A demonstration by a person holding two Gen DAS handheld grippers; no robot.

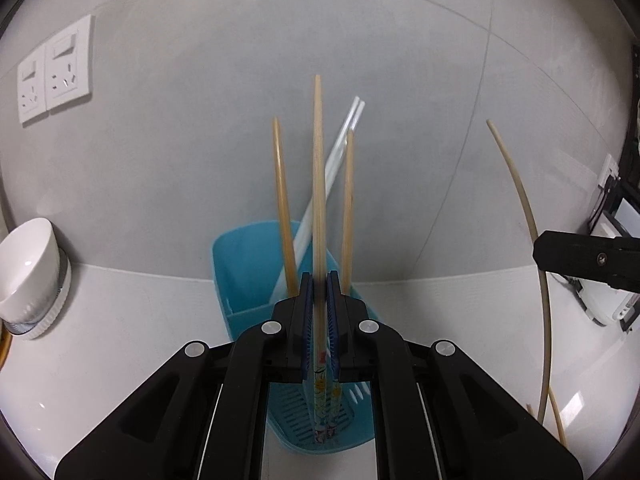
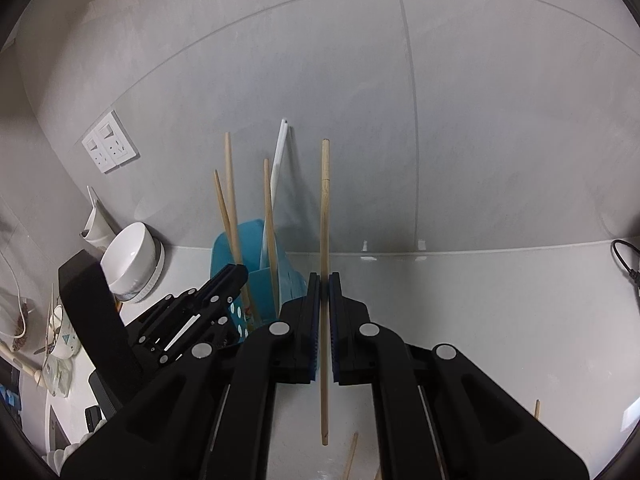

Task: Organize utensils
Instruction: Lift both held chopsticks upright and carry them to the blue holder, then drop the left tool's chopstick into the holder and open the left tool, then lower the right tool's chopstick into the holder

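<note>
Left wrist view: the left gripper (image 1: 319, 280) pinches a painted chopstick (image 1: 318, 184), its low end down in the blue holder (image 1: 240, 264). Over on the right, the right gripper (image 2: 324, 280) pinches a plain chopstick (image 2: 325, 208) above the white counter (image 2: 500, 320). If a stick tilts, it could bump the holder and tip it over.
</note>
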